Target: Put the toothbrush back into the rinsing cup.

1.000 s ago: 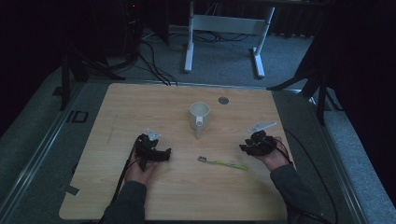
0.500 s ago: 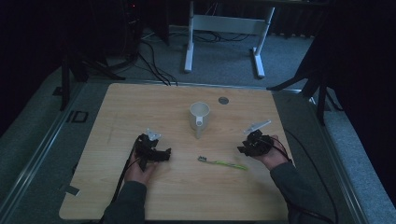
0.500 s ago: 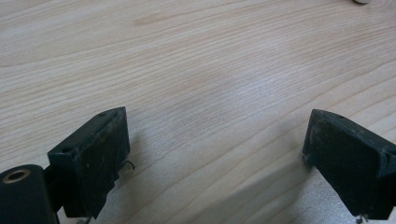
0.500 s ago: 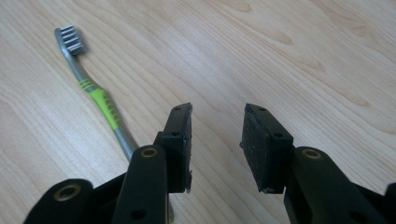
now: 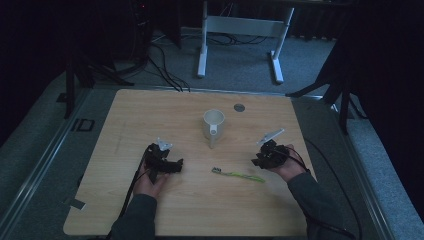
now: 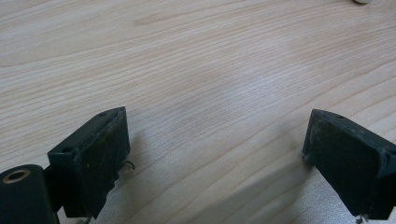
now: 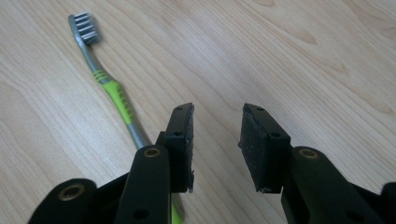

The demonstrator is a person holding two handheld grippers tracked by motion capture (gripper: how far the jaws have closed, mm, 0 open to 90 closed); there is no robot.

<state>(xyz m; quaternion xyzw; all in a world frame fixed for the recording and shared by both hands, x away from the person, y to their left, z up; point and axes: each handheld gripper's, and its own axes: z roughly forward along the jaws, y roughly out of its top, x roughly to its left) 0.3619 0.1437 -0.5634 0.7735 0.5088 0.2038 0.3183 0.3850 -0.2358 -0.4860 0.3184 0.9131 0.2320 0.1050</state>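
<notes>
Because the green toothbrush (image 5: 239, 175) lies flat on the wooden table (image 5: 150, 115) between the hands, its long axis running left to right with bristles at the left, the right gripper (image 5: 261, 159) is nearer, just beside the handle end. Its jaws have just been closing, partly open, nothing between them. The left gripper (image 5: 172, 166) rests low, jaws wide and empty.

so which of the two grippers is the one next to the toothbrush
The right gripper. The green and grey toothbrush lies just beside its left jaw, not between the jaws. The left gripper has only bare table between its wide-open jaws.
</notes>
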